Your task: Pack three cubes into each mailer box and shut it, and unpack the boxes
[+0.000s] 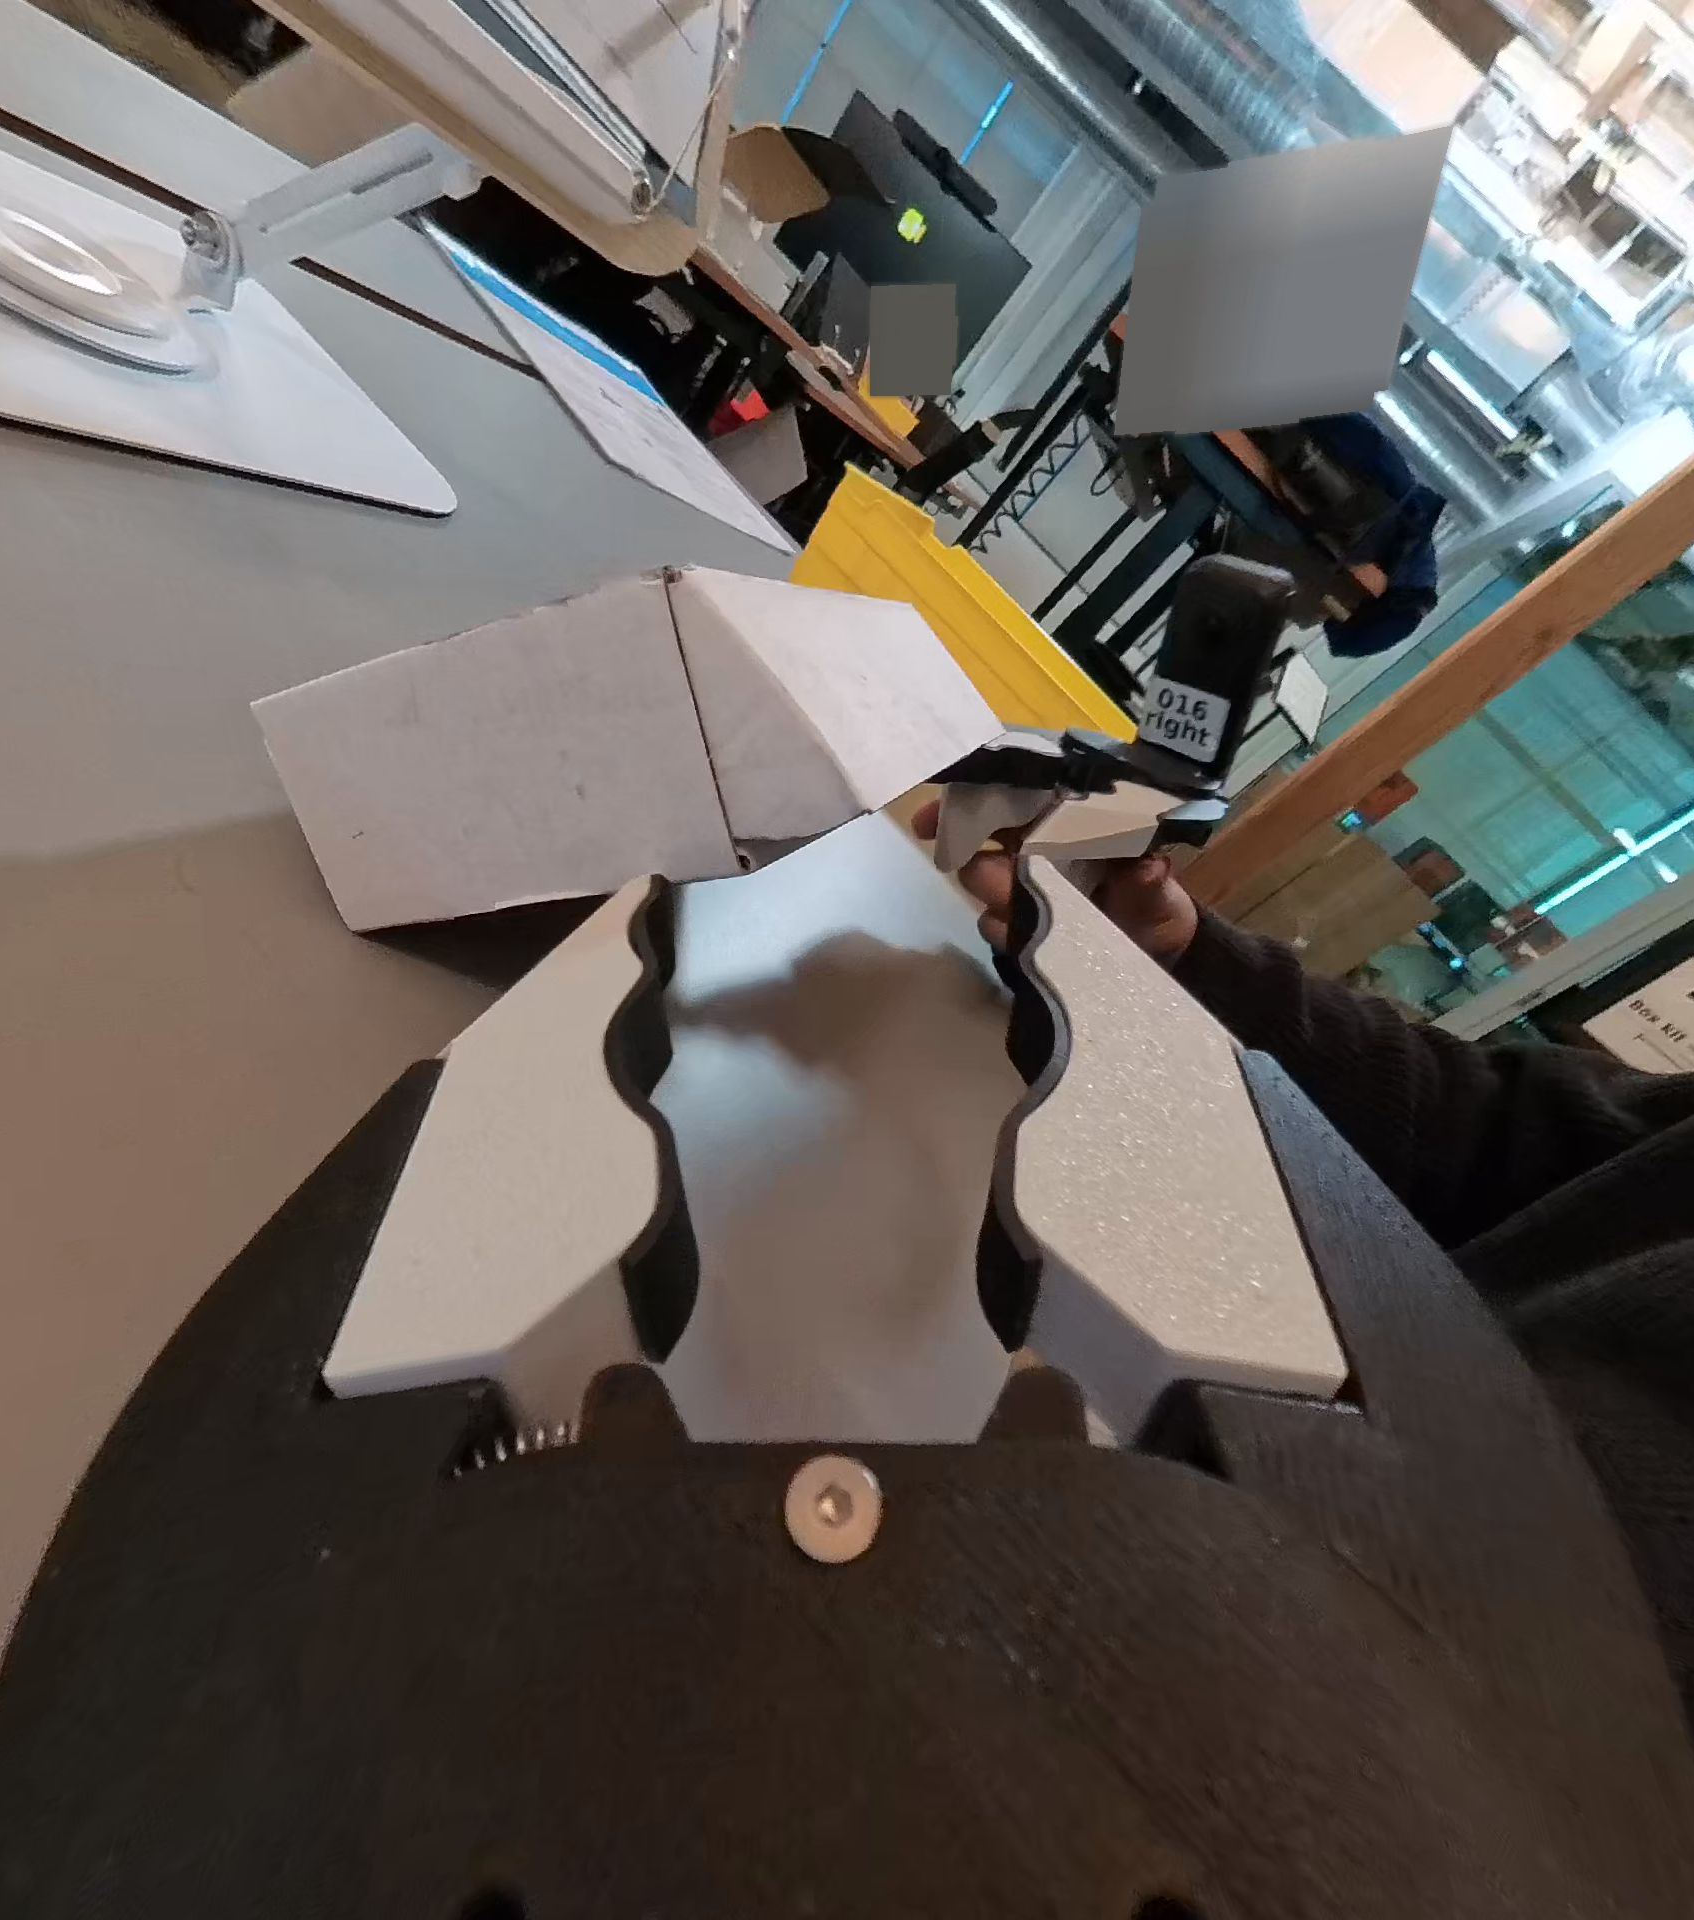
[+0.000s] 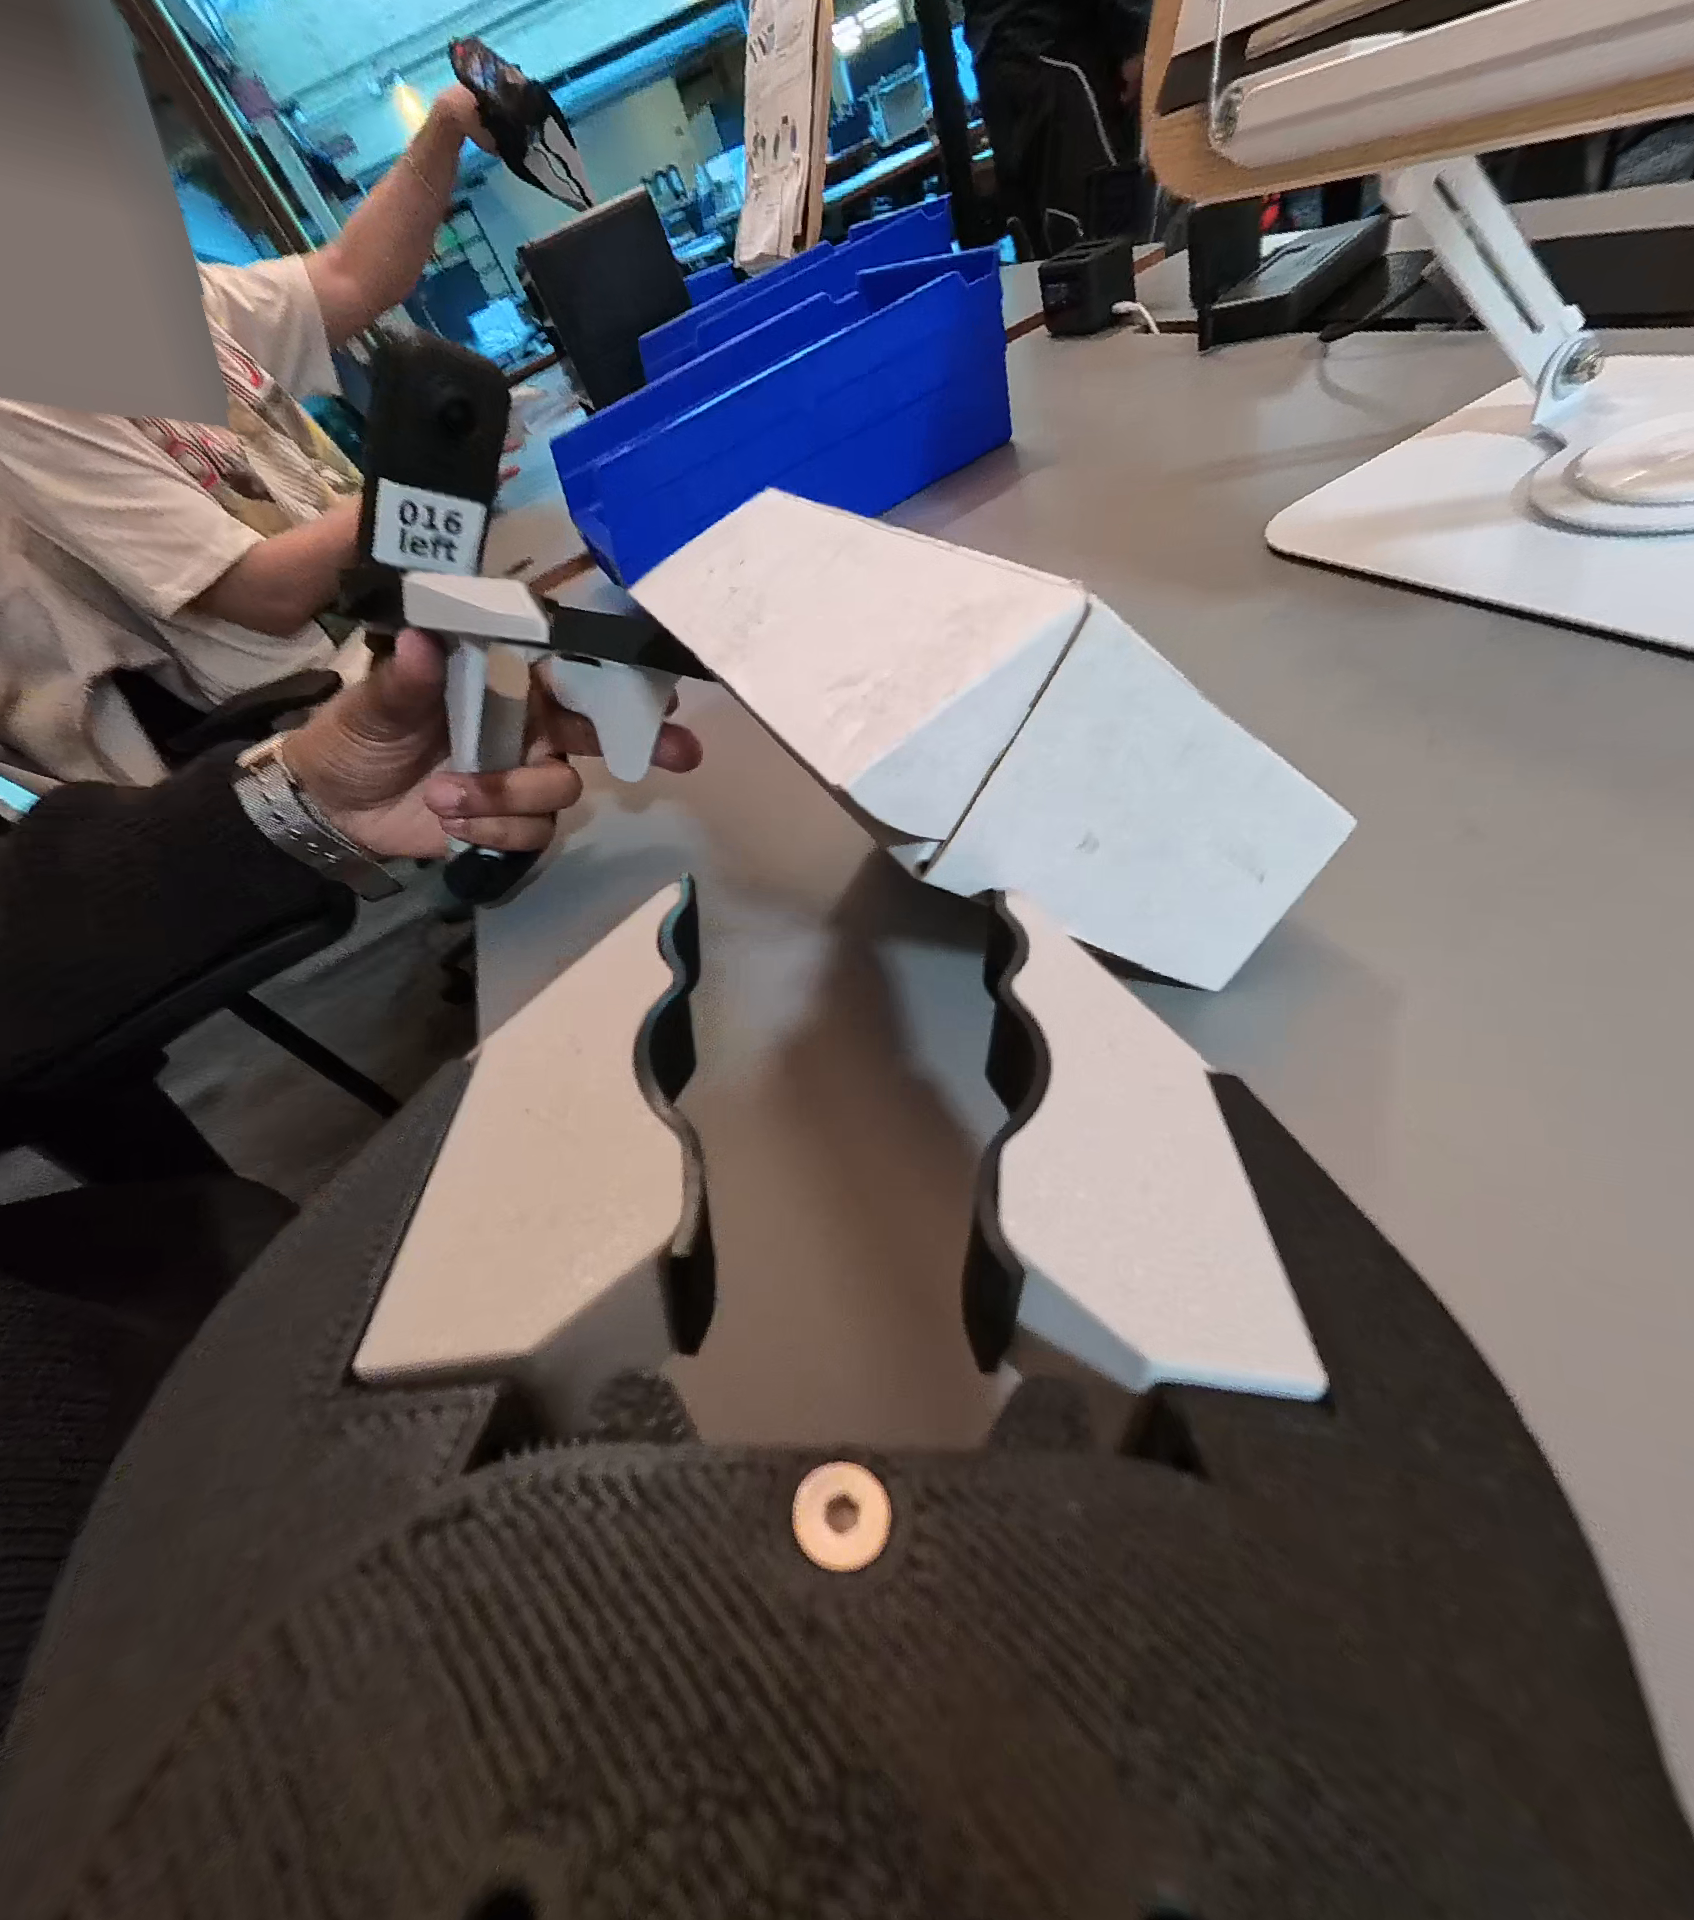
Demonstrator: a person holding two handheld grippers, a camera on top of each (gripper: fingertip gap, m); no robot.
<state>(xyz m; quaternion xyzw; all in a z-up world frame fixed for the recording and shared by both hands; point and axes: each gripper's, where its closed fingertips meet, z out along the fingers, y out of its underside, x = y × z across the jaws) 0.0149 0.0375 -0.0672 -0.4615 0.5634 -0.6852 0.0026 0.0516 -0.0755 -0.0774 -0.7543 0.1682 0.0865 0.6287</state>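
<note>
Each camera sits low behind its own tool and looks forward along the fingers, close above the grey counter [image 1: 147,644]. The two views face each other from opposite sides and share the white mailer box [image 1: 552,748] [image 2: 1009,727] between them.

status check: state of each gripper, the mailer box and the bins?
left gripper: open, empty, fingertips near the box
right gripper: open, empty, fingertips near the box
white mailer box: shut, tilted, one edge on the table
blue bins: upright, contents hidden
yellow bin: behind the box, contents hidden
</note>
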